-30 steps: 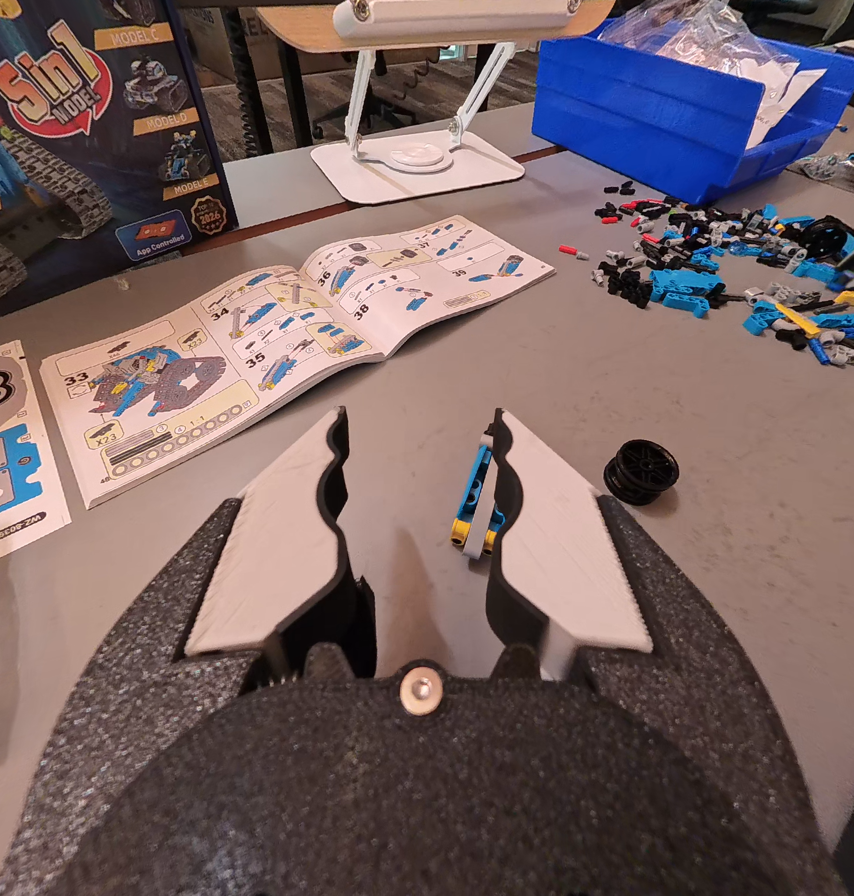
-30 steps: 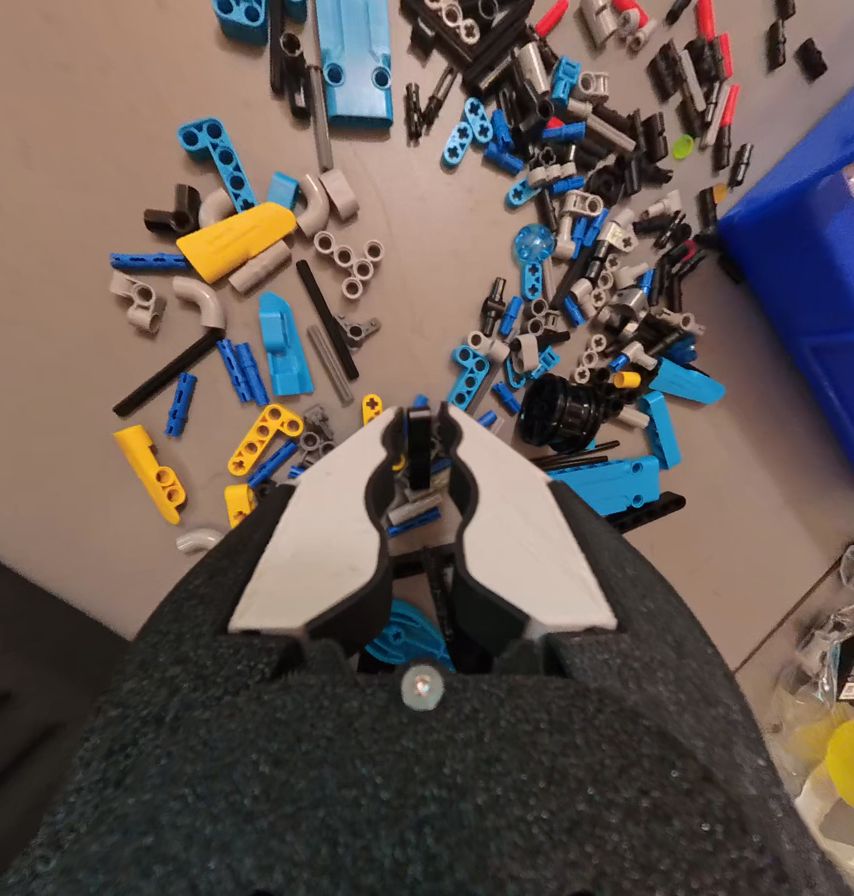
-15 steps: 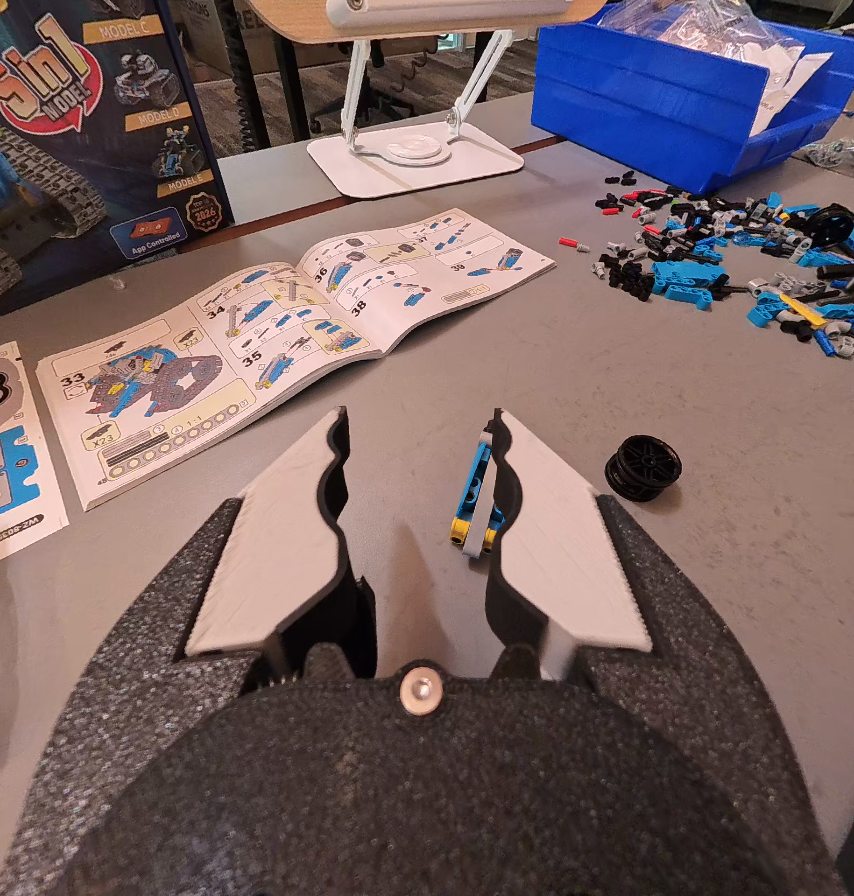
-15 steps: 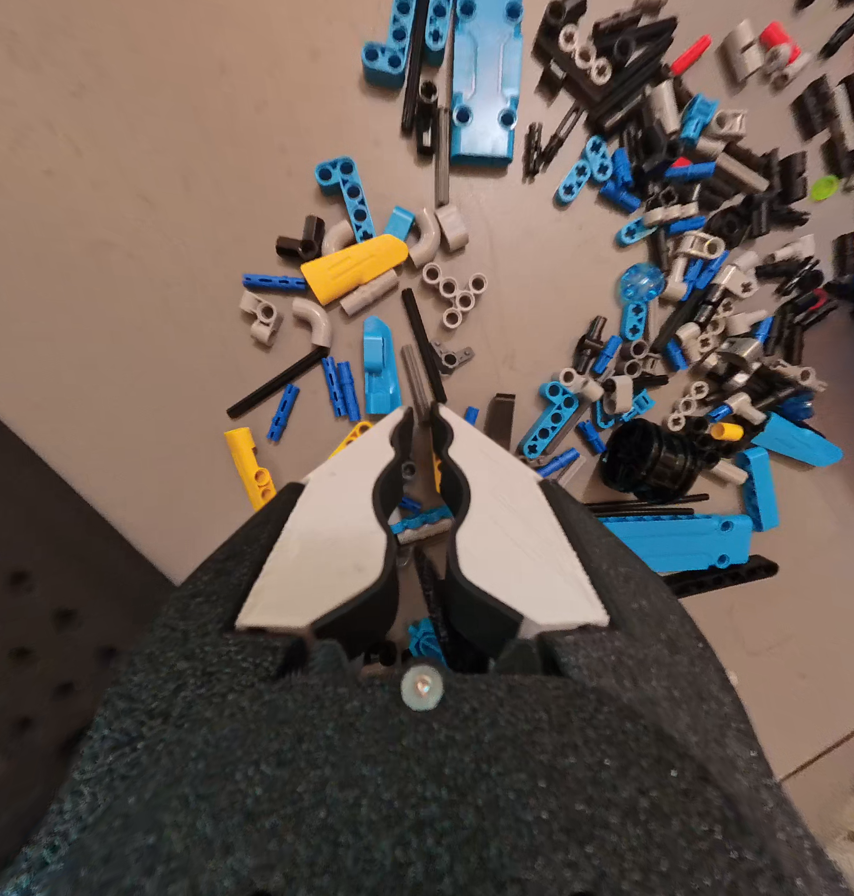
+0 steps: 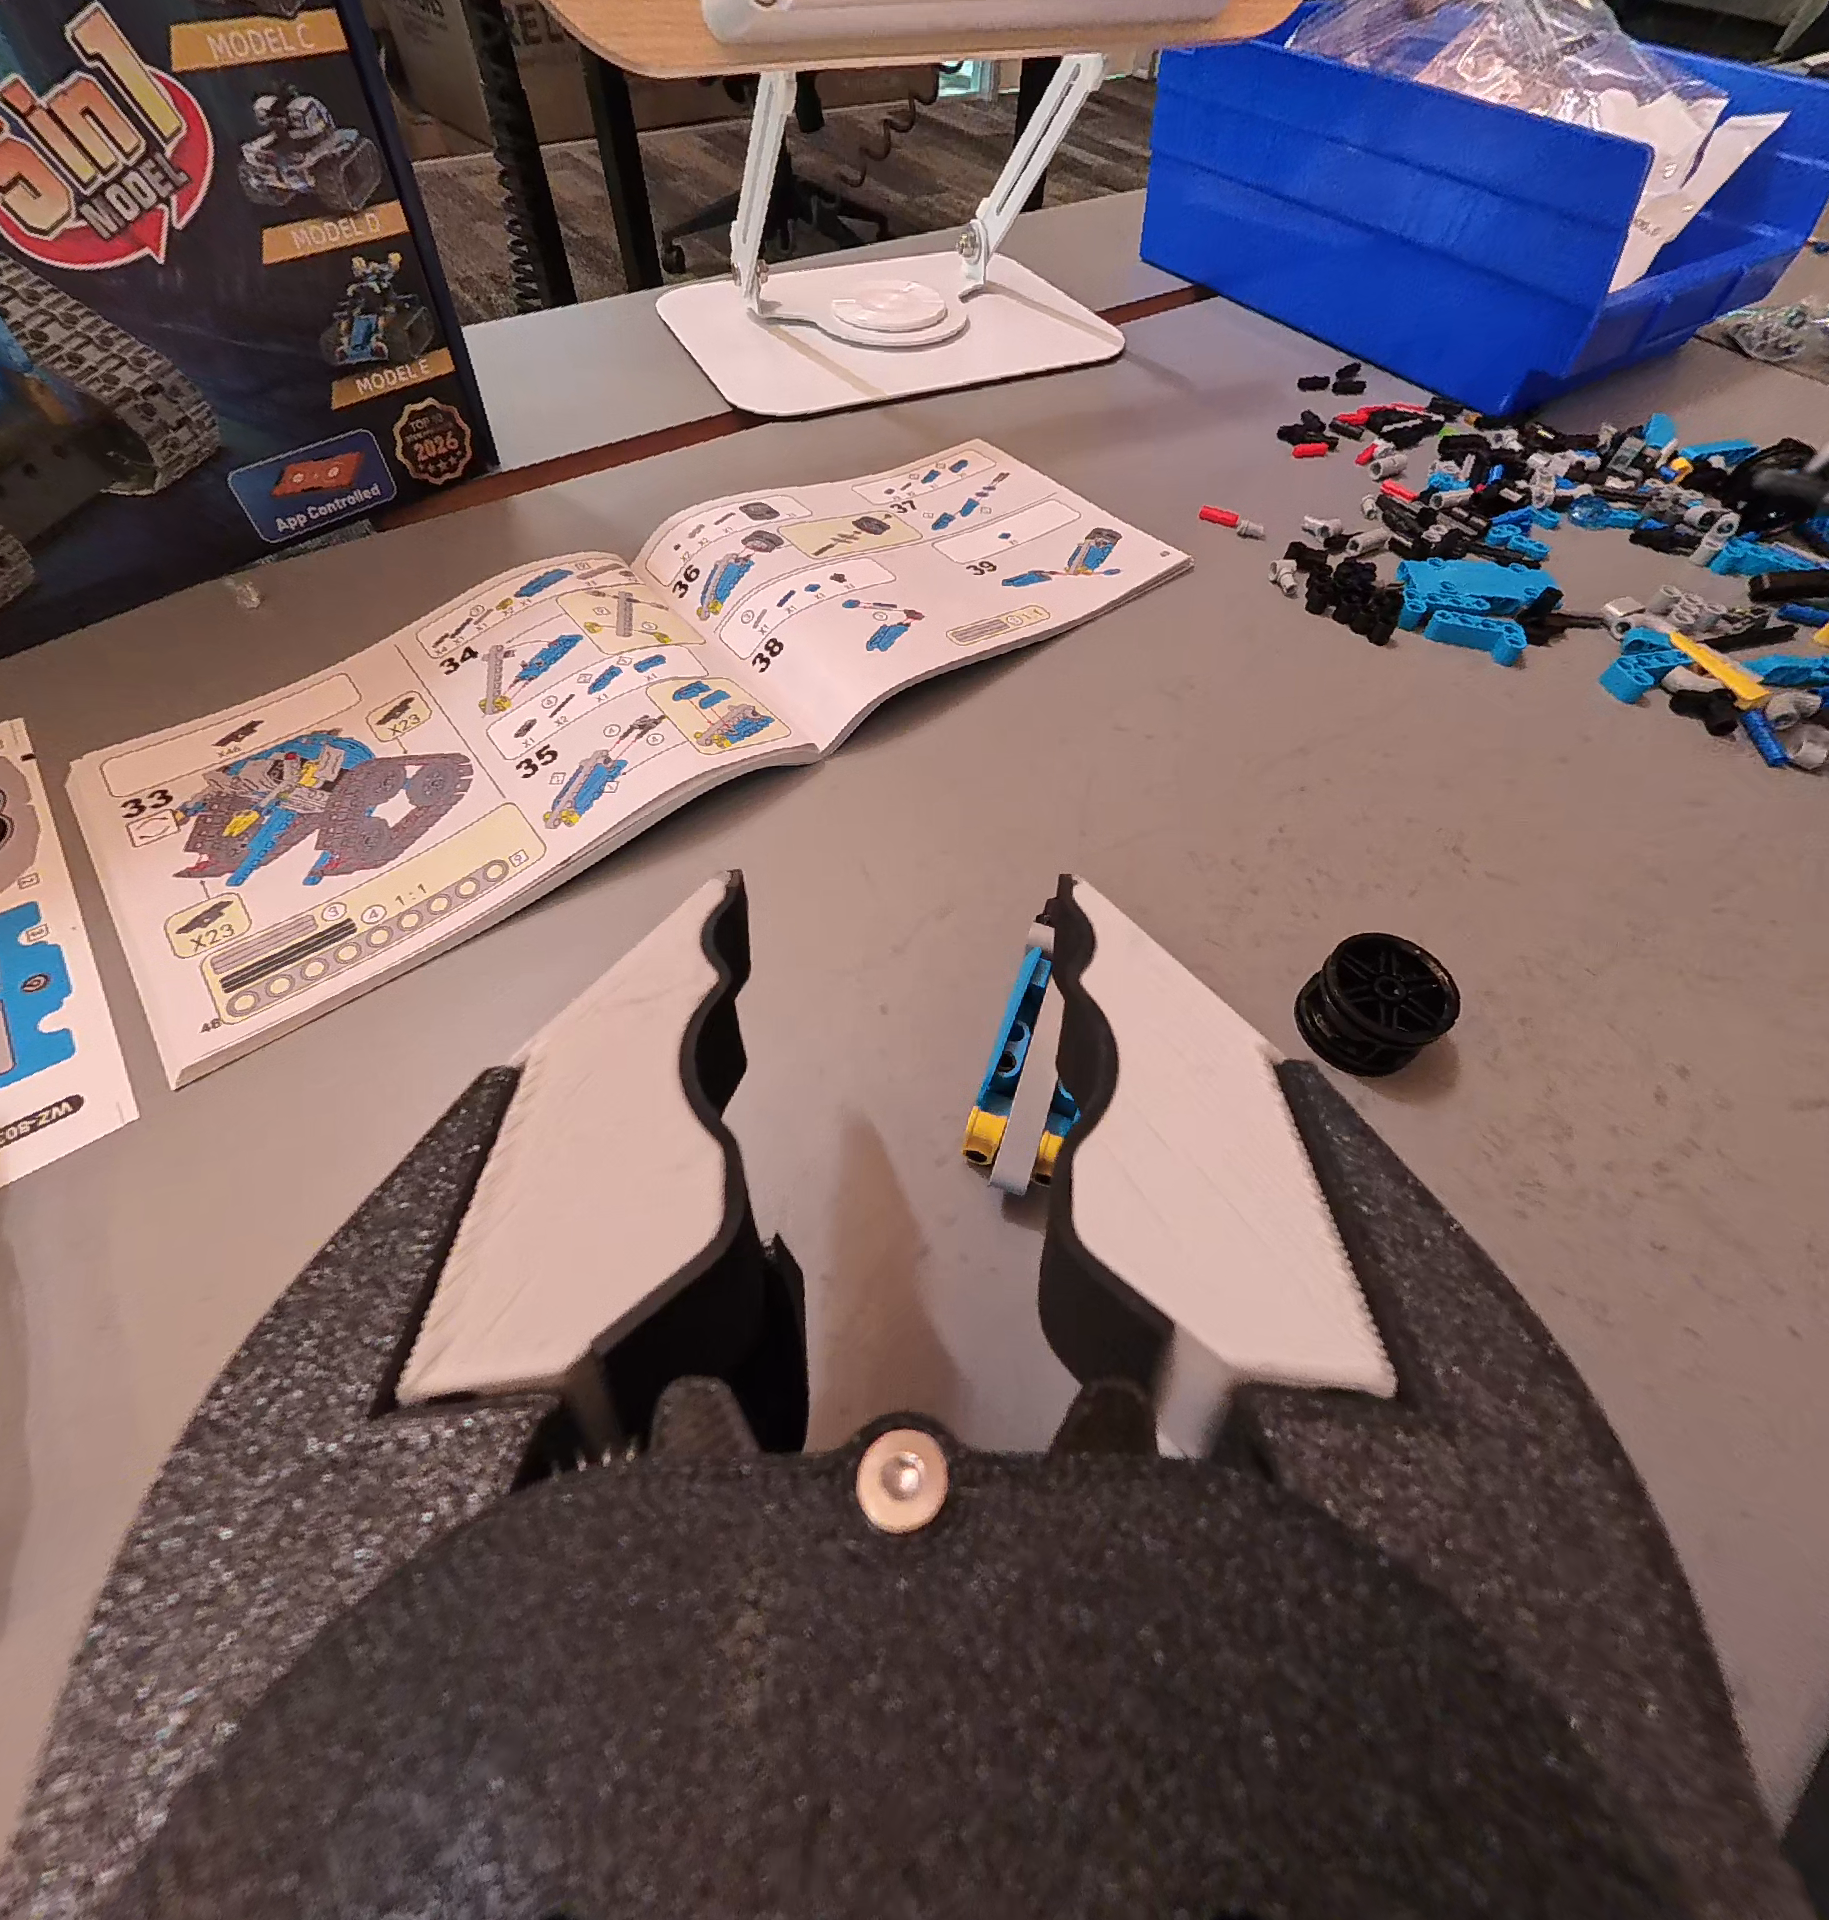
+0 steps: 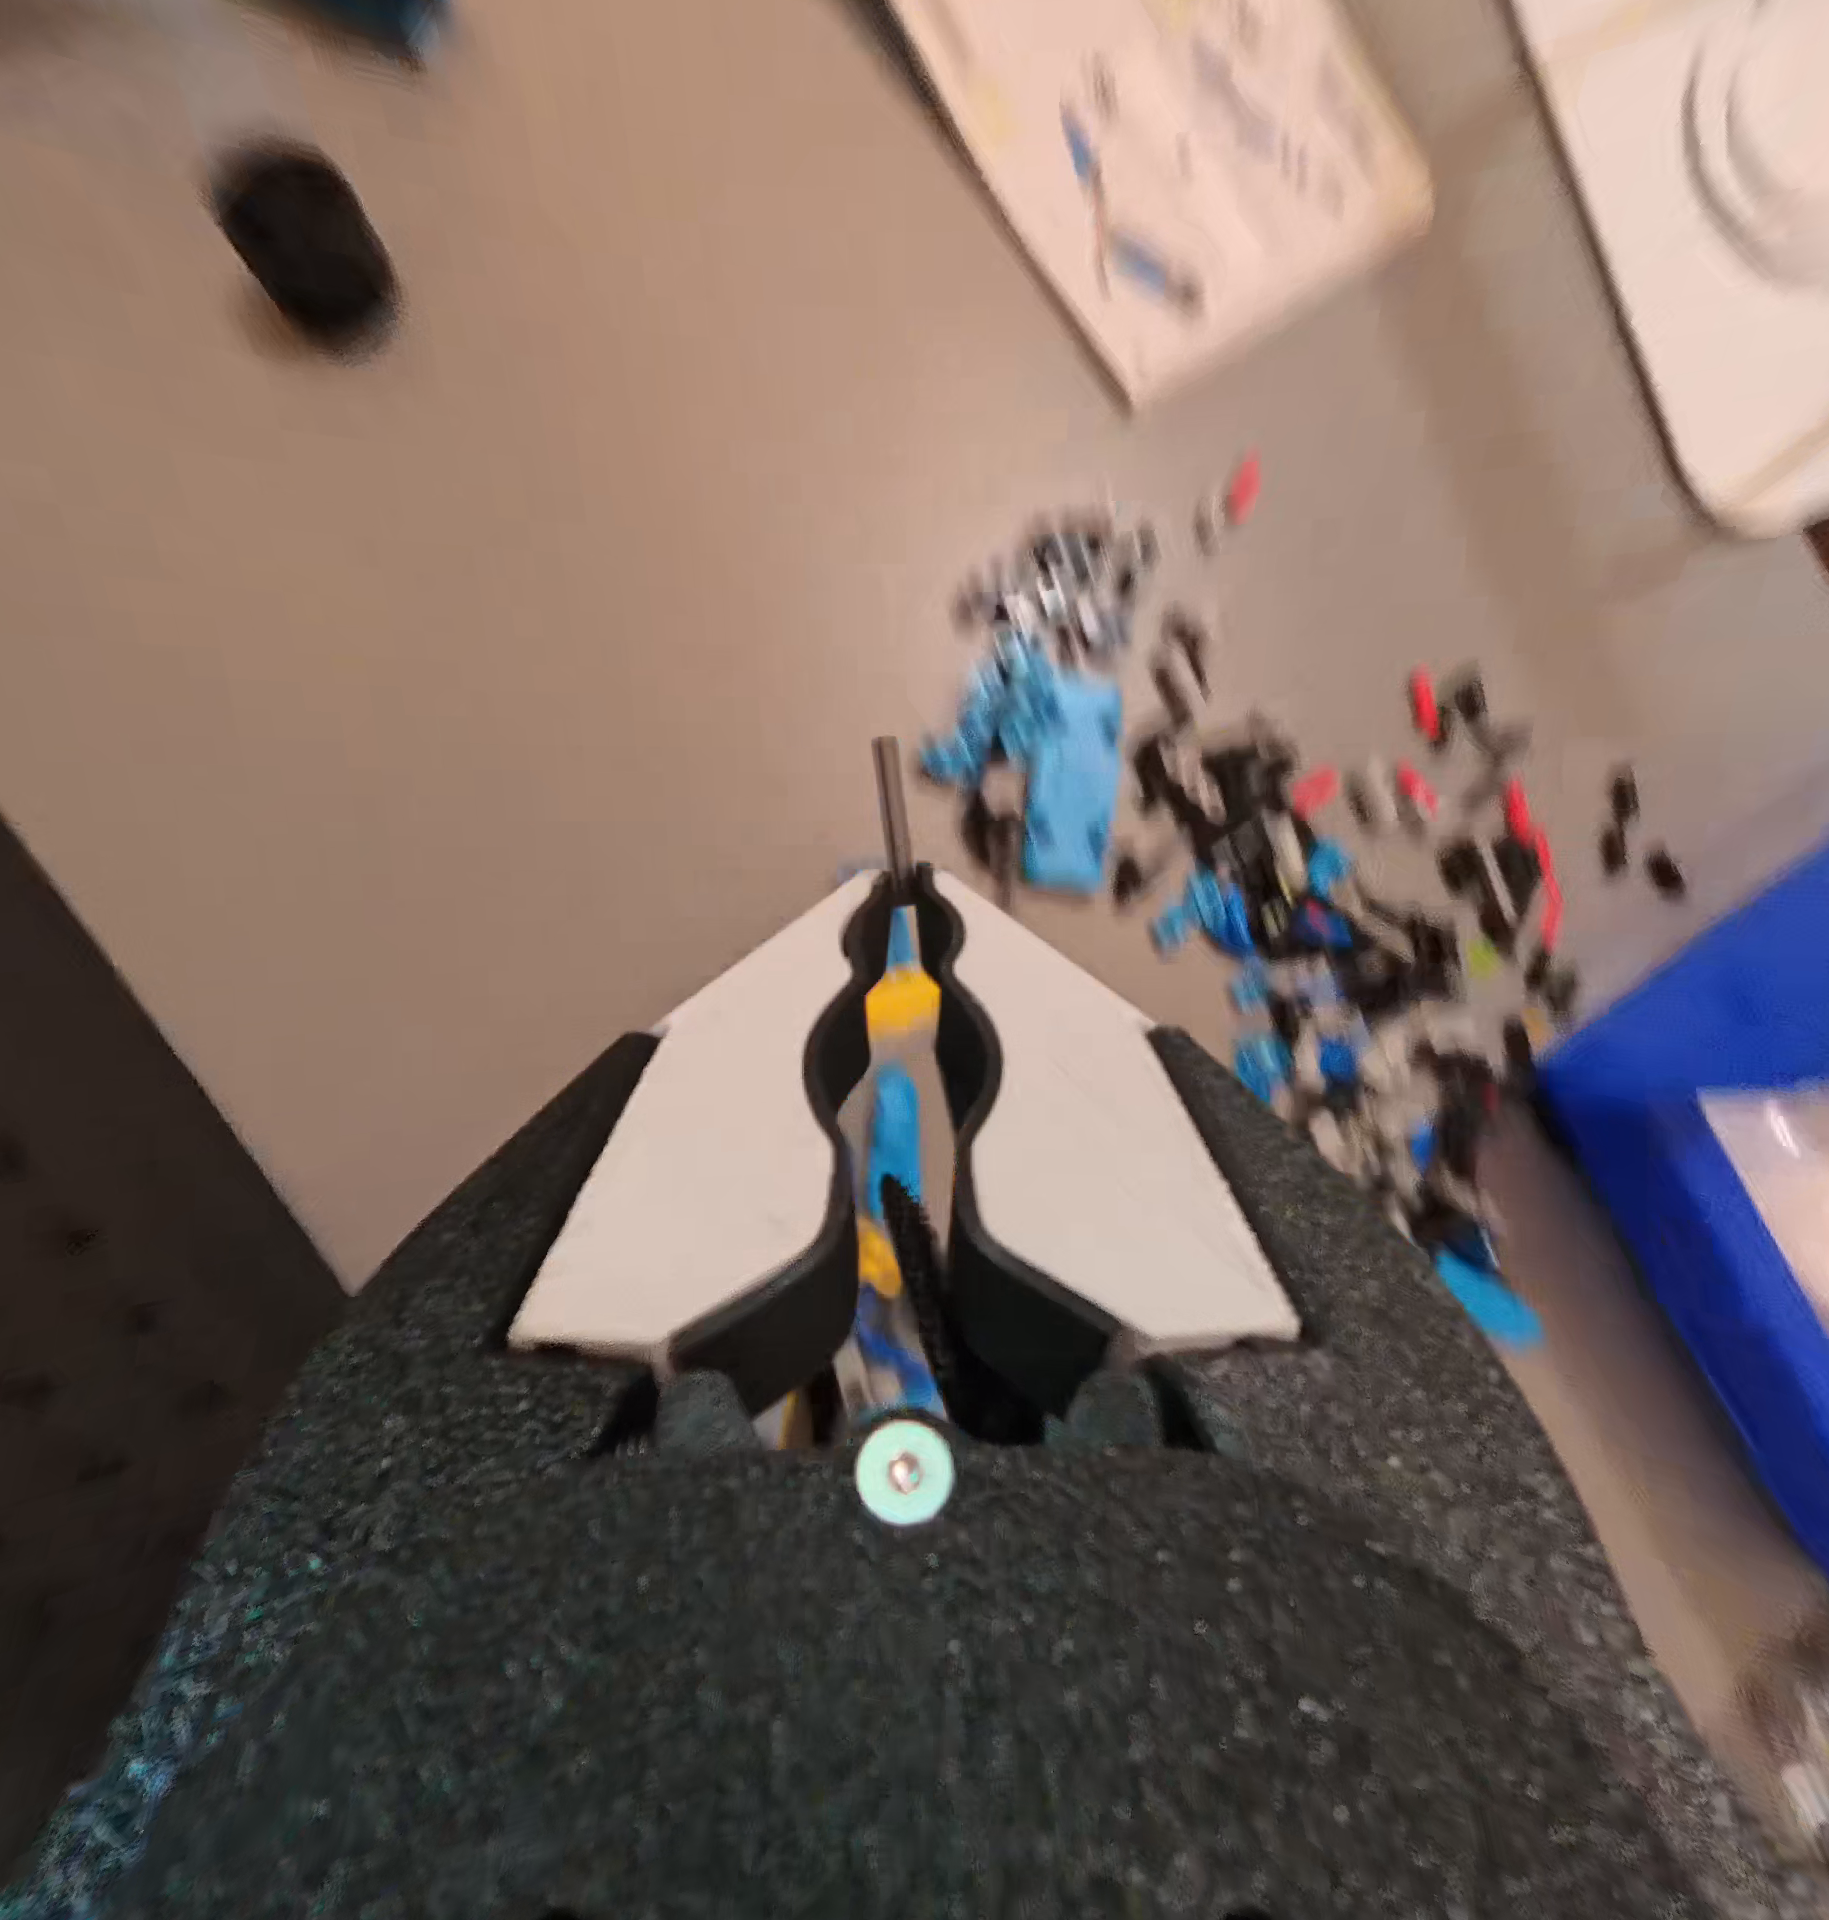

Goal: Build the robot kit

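Observation:
My left gripper (image 5: 894, 899) is open and low over the grey table (image 5: 1253, 831). A small blue, grey and yellow brick assembly (image 5: 1016, 1049) lies on the table against the inside of its right finger. A black wheel (image 5: 1375, 1003) lies just right of that finger. My right gripper (image 6: 897, 878) is shut on a thin dark grey axle rod (image 6: 894, 805) that sticks out past its tips, lifted above the table. The pile of loose bricks (image 6: 1305, 862) is to its right. The right wrist view is blurred.
An open instruction booklet (image 5: 598, 717) lies ahead of the left gripper, a sticker sheet (image 5: 6, 977) at the left, the kit box (image 5: 162, 270) behind. A white stand (image 5: 889, 322) and blue bin (image 5: 1492, 197) stand at the back. Loose bricks (image 5: 1616, 582) are spread at the right. Some 30 cm of space lies between my two pairs of fingers. My left gripper is the nearer one to the black wheel (image 5: 1375, 1003): about 9 cm, against 20 cm. Seen from the right wrist view (image 6: 267, 187) as well.
My right gripper has closed on the grey axle rod, lifted it out of the brick pile and swung away fast. The left gripper has stayed nearly still.

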{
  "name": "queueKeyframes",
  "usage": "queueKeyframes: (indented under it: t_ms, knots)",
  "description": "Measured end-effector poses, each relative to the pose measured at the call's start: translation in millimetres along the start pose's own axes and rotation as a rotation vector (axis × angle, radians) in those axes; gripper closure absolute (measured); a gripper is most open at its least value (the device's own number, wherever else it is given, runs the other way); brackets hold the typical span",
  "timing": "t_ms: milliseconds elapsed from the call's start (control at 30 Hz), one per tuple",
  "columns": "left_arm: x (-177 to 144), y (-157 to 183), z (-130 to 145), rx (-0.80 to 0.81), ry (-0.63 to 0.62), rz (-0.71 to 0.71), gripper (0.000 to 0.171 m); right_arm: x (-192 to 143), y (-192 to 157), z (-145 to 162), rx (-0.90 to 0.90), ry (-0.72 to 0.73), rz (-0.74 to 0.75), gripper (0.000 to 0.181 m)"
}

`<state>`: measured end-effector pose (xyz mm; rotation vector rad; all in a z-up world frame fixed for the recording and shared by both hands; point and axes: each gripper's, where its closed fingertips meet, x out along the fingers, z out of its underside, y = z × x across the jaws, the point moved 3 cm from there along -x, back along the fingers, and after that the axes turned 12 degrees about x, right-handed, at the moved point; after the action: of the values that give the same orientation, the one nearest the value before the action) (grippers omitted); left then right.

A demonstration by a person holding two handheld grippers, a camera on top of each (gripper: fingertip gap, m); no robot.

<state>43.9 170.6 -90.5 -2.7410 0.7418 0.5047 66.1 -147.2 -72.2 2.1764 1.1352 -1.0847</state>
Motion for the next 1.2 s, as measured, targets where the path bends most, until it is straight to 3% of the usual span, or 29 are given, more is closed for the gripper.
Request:
queueKeyframes:
  t_ms: [67,133,300,400,633,733,833,1000,1200]
  knots:
    - [0,1,0,0.007,-0.001,0.001,0.113,21,-35,-29,-0.007,0.070,-0.159,0.176]
    - [0,1,-1,0.014,0.003,-0.001,0.113,48,-59,-42,-0.045,0.069,-0.221,0.176]
    - [1,4,-2,0.008,0.008,0.016,0.113,81,-99,-40,-0.094,-0.006,-0.304,0.177]
    - [1,5,-2,0.015,0.004,0.019,0.113,99,-107,-30,-0.121,-0.076,-0.288,0.176]
    - [1,5,-2,0.018,0.006,0.016,0.113,101,-109,-31,-0.063,-0.029,-0.303,0.171]
    - [0,3,-1,0.030,0.004,0.001,0.113,80,-103,-31,-0.054,0.019,-0.294,0.159]
    - [-1,0,0,0.031,0.002,-0.014,0.113,33,-58,-19,0.065,0.115,-0.169,0.161]
    - [1,0,1,0.020,-0.008,-0.009,0.114,-24,8,50,0.329,0.141,0.016,0.162]
    - [2,1,2,0.034,-0.014,-0.017,0.114,-31,-10,110,0.409,0.032,0.047,0.161]
